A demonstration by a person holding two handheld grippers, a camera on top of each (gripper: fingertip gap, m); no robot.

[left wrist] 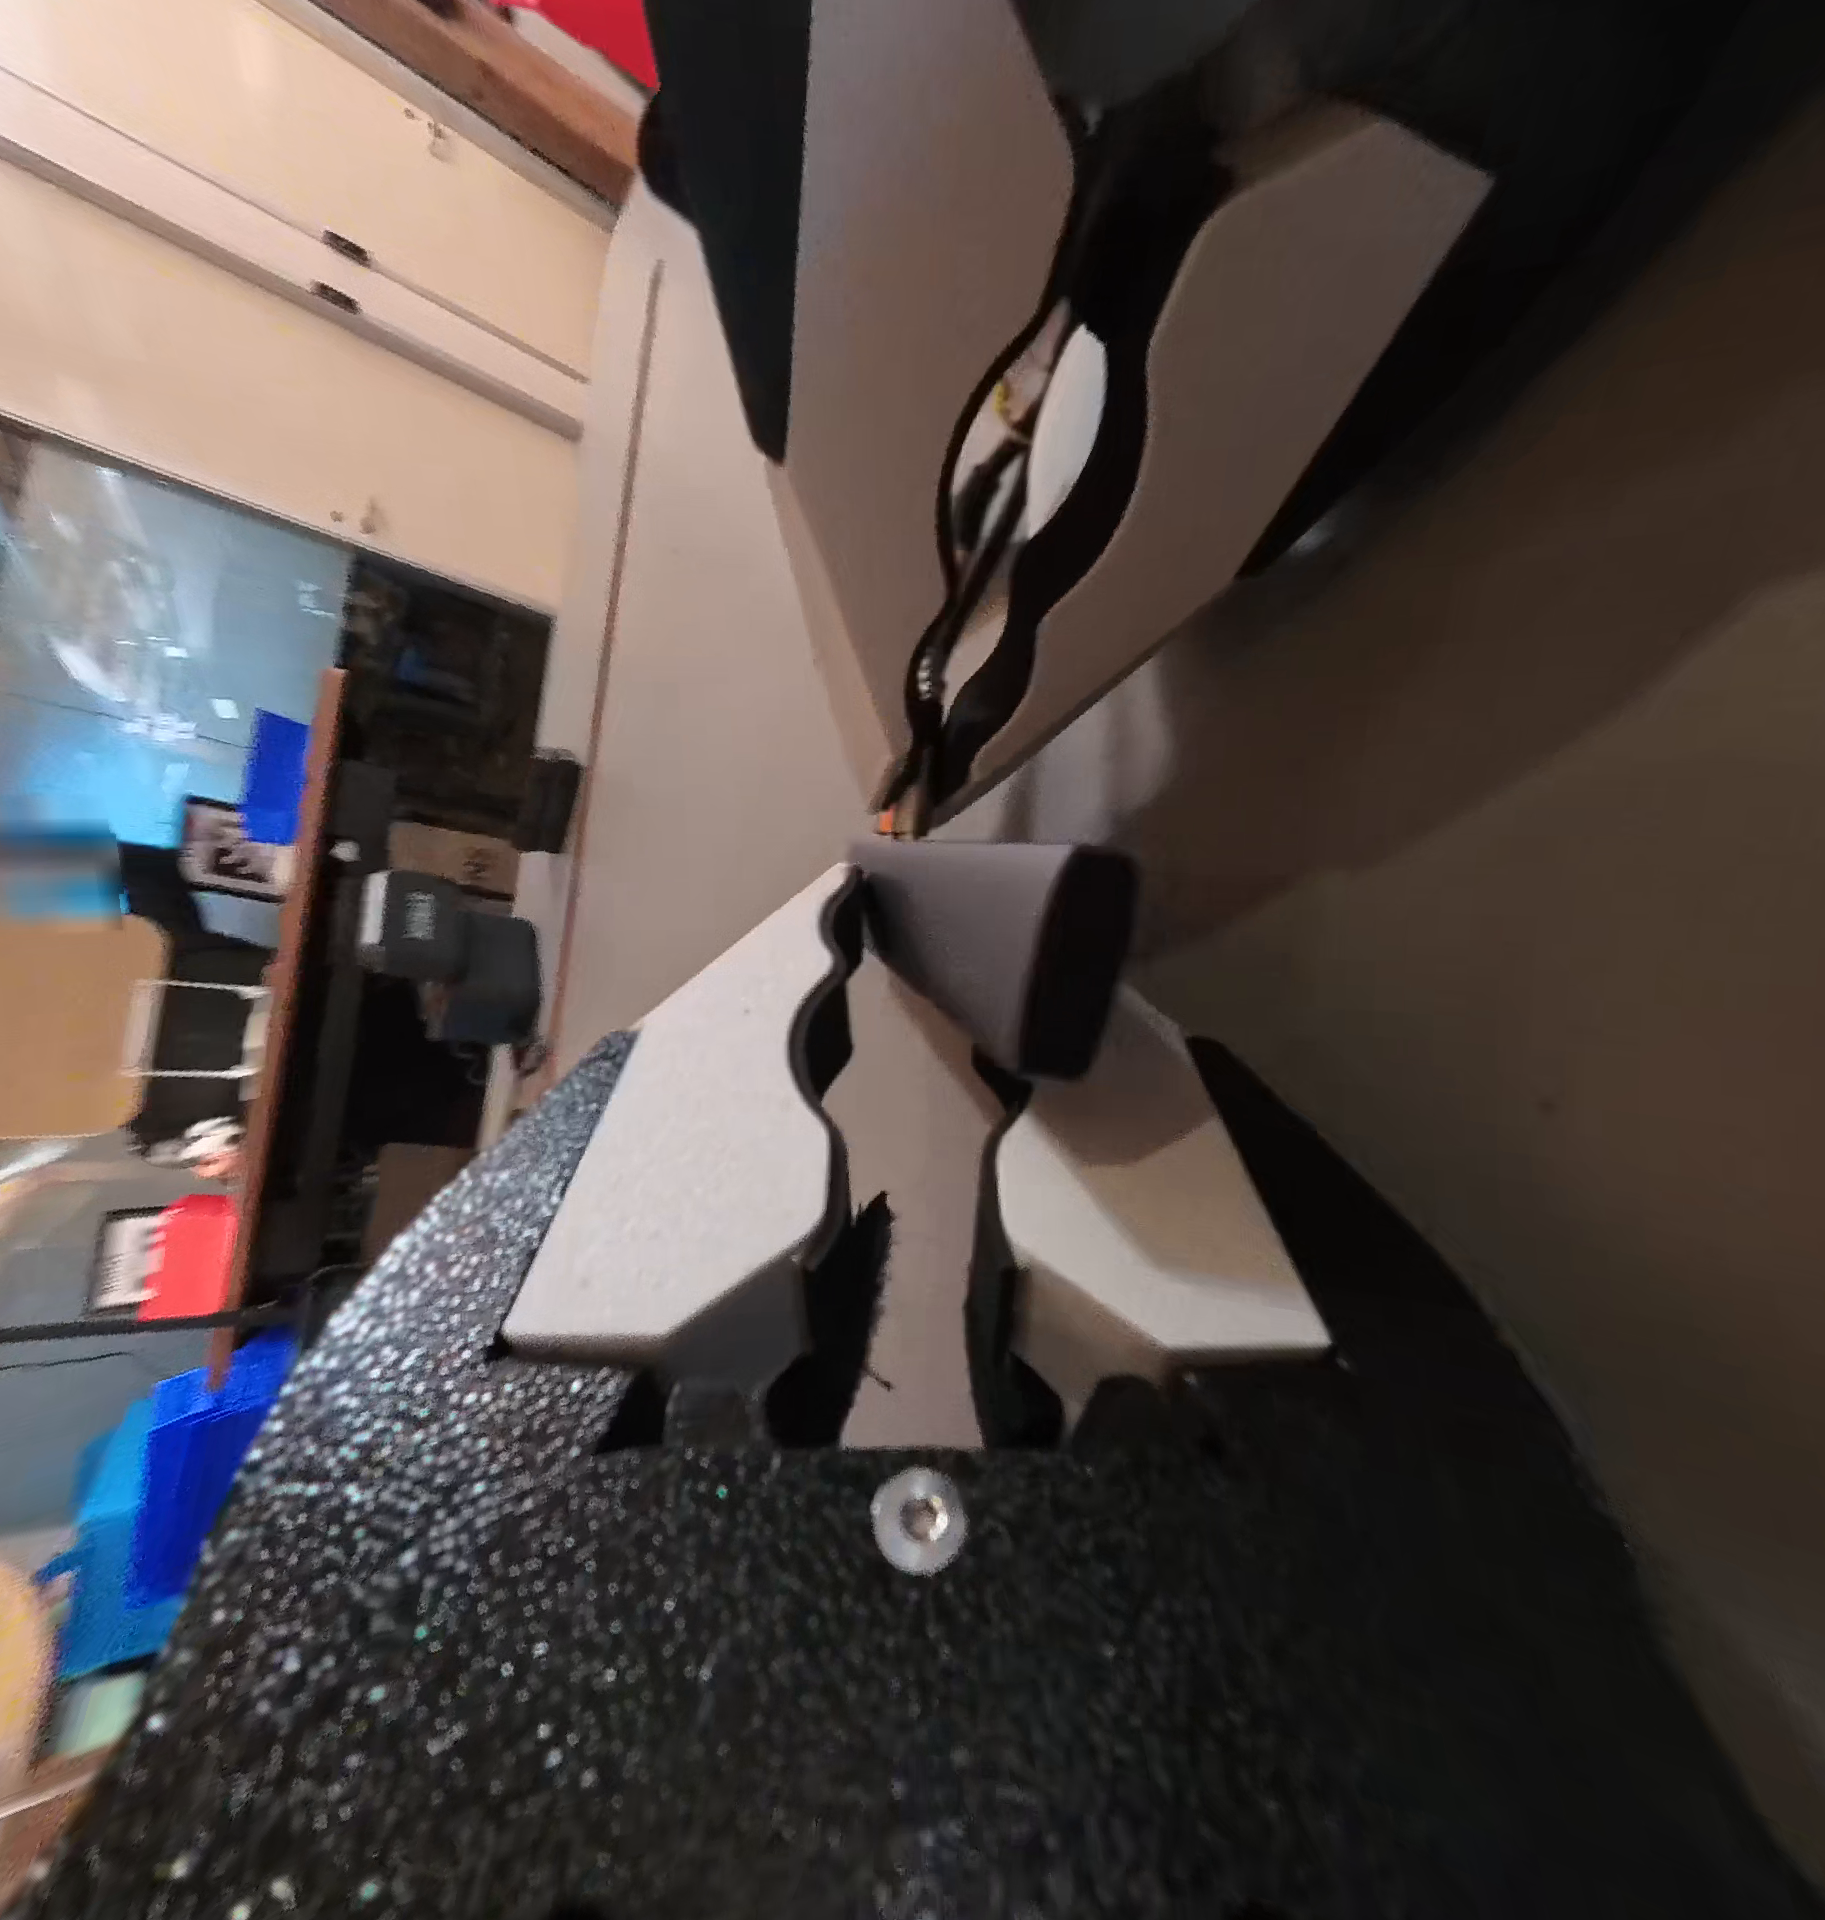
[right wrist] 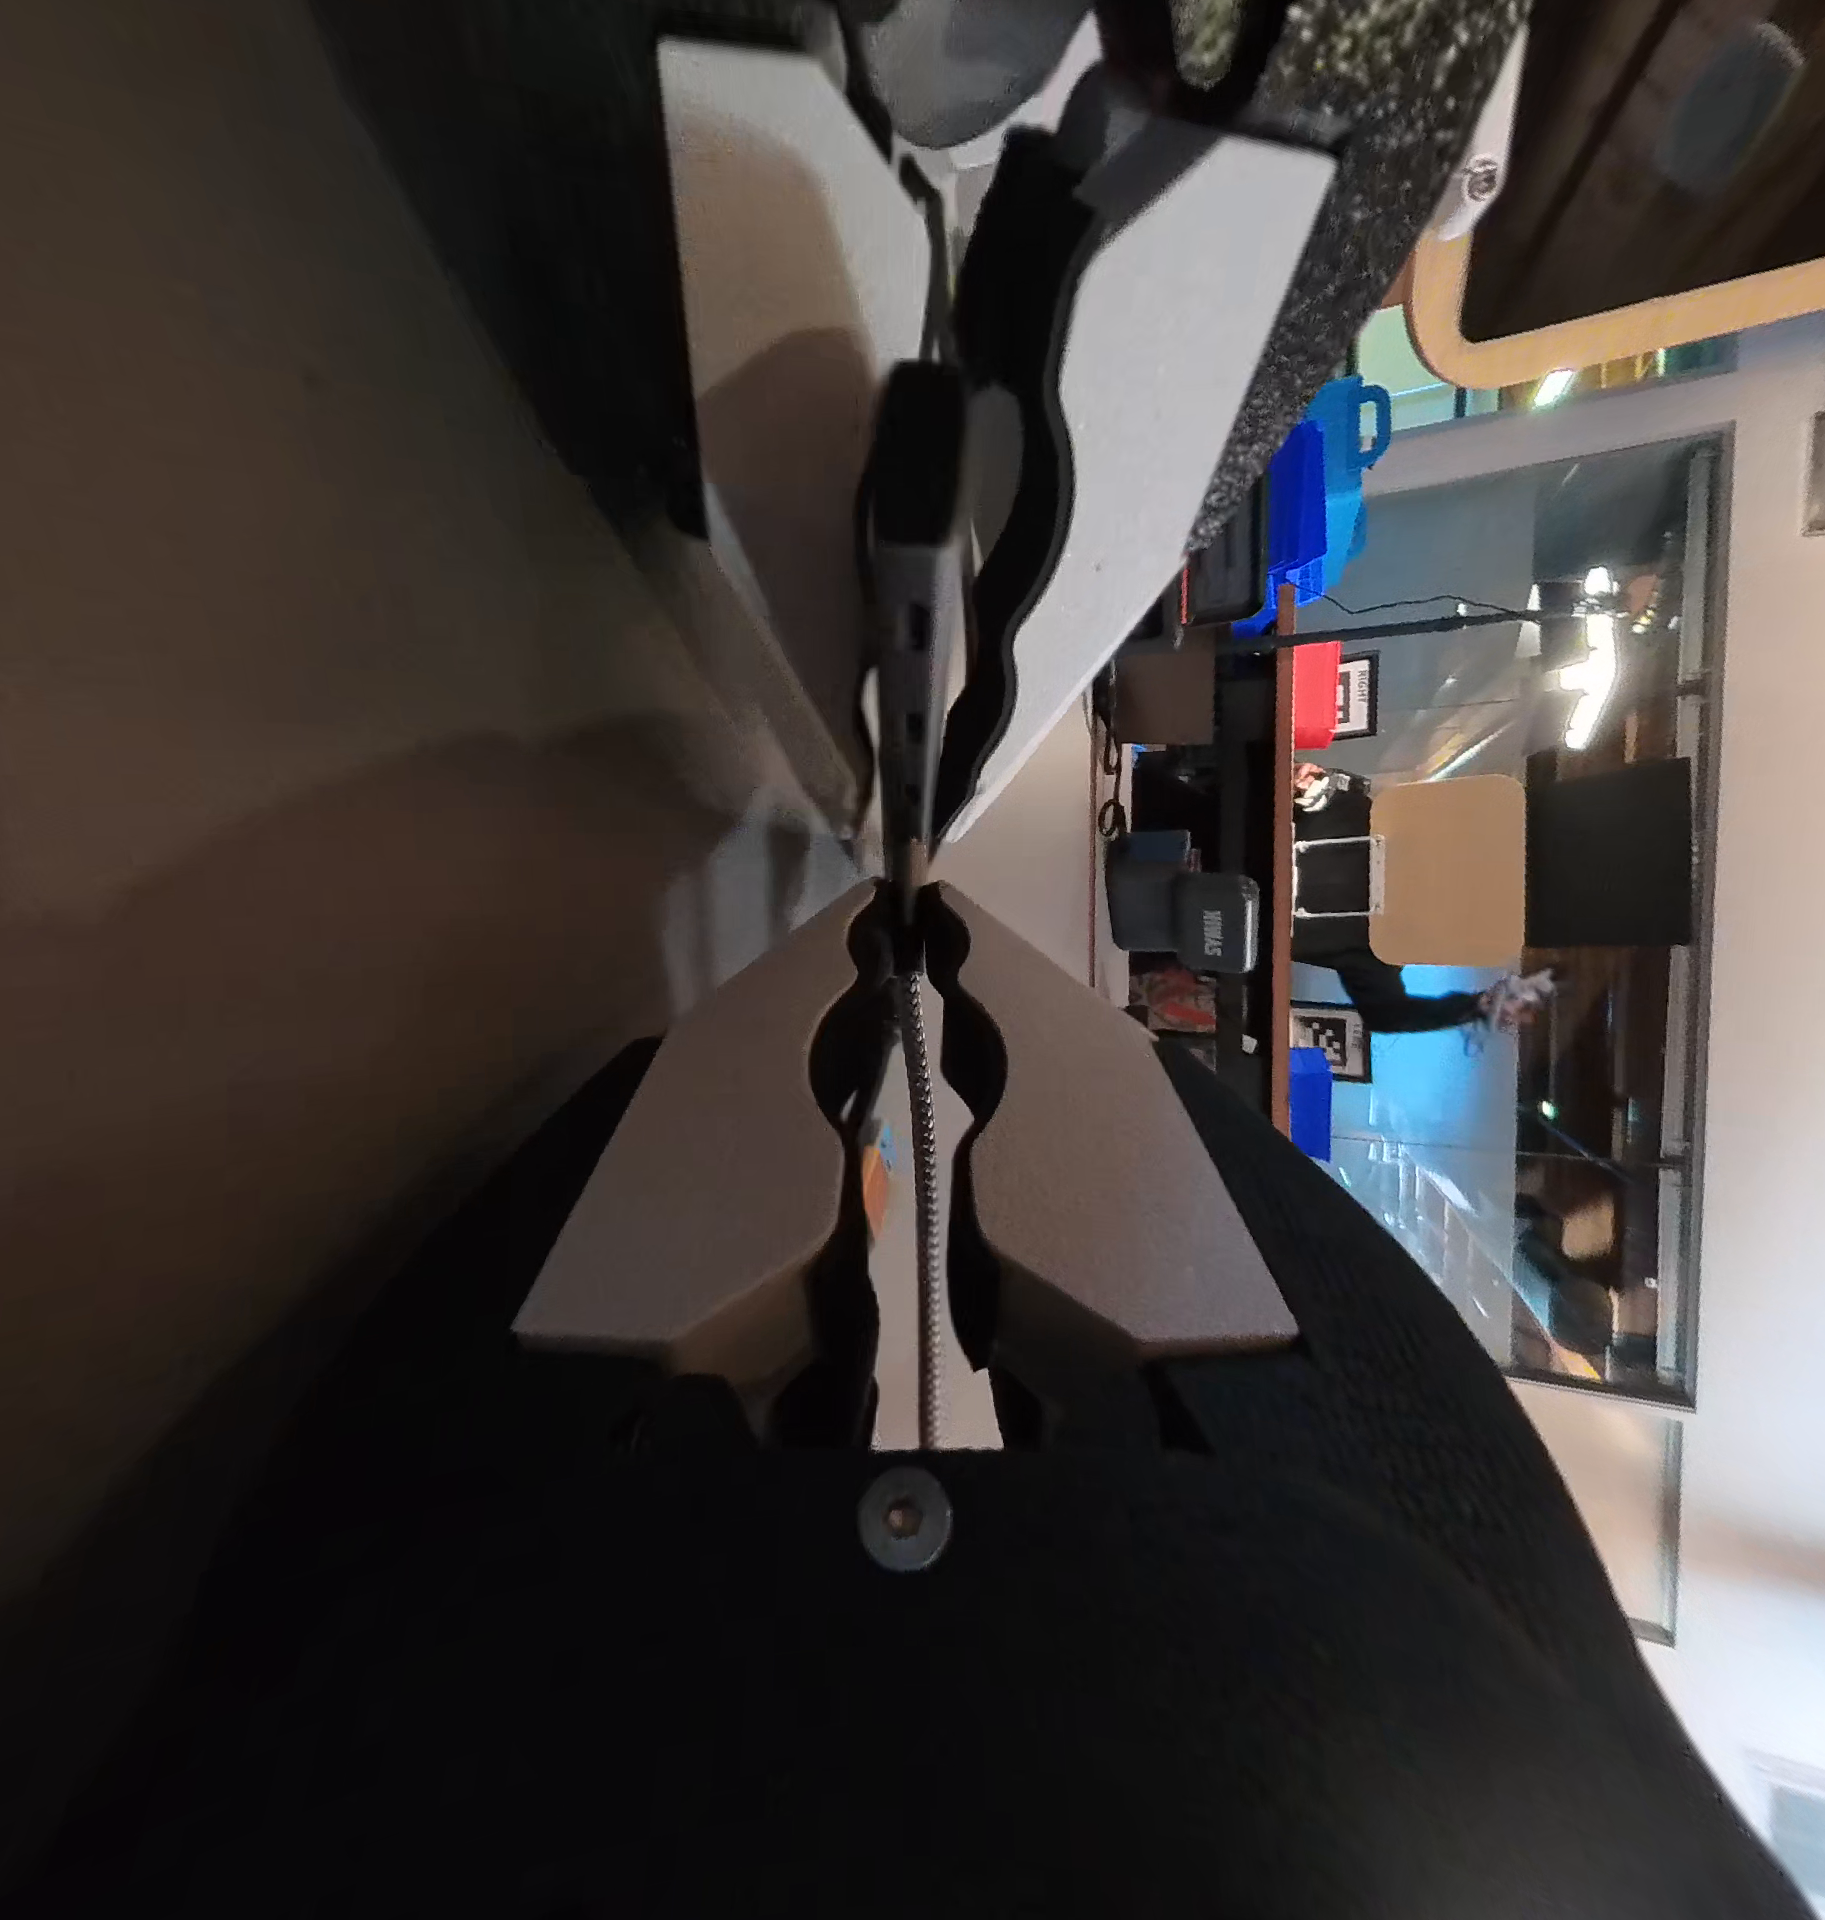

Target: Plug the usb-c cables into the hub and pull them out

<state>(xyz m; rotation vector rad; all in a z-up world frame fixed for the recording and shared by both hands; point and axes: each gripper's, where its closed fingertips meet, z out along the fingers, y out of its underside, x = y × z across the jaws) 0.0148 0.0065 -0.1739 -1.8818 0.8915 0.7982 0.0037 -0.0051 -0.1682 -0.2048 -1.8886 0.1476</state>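
Observation:
In the left wrist view my left gripper (left wrist: pixel 918 987) is shut on the flat grey hub (left wrist: pixel 981 935), which sticks out past its tips. My right gripper (left wrist: pixel 913 800) comes in from the top, tip to tip with the left, shut on a cable plug (left wrist: pixel 900 819). In the right wrist view my right gripper (right wrist: pixel 903 894) is shut on the braided usb-c cable (right wrist: pixel 920 1143). The left gripper (right wrist: pixel 908 821) facing it holds the hub (right wrist: pixel 918 623), whose side ports show. The plug end meets the hub's end. The fingertips hide the joint.
Both views are rolled sideways. A beige table surface (left wrist: pixel 1510 935) runs along one side, also in the right wrist view (right wrist: pixel 316 831). Far behind stand shelves with blue bins (right wrist: pixel 1313 499), a red bin (right wrist: pixel 1315 691), a grey case (right wrist: pixel 1214 920) and a large window (right wrist: pixel 1573 935). Only a small space, under 4 cm, lies between the two pairs of fingers.

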